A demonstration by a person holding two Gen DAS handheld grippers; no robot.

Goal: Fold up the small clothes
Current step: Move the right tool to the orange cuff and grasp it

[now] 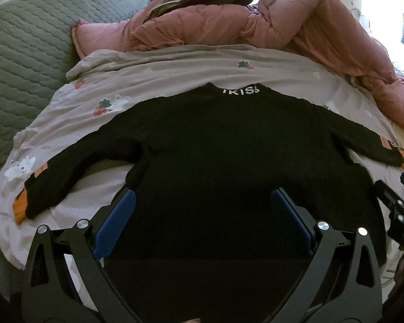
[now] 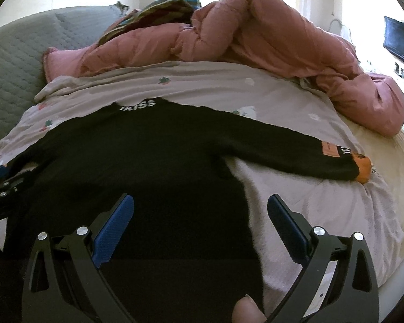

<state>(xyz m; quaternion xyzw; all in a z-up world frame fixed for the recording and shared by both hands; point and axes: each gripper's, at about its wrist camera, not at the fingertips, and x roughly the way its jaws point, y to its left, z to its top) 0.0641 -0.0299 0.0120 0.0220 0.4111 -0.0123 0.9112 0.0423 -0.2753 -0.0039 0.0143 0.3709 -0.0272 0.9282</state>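
black long-sleeved sweater (image 1: 229, 145) with orange cuffs lay flat, sleeves spread, on the printed grey bedsheet (image 1: 159, 72) before a pink duvet (image 1: 296, 24); left gripper (image 1: 202, 202) and right gripper (image 2: 200, 207) hung above its hem, jaws spread, gripping nothing.

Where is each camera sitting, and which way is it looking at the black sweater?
Left wrist: sits on the left gripper, facing up the black sweater from its hem; open blue-padded fingers show, right gripper at the edge.
Right wrist: sits on the right gripper, over the sweater's right side, facing its orange cuff; a fingertip shows.
Shared: the sweater, the pink quilt, the printed sheet.
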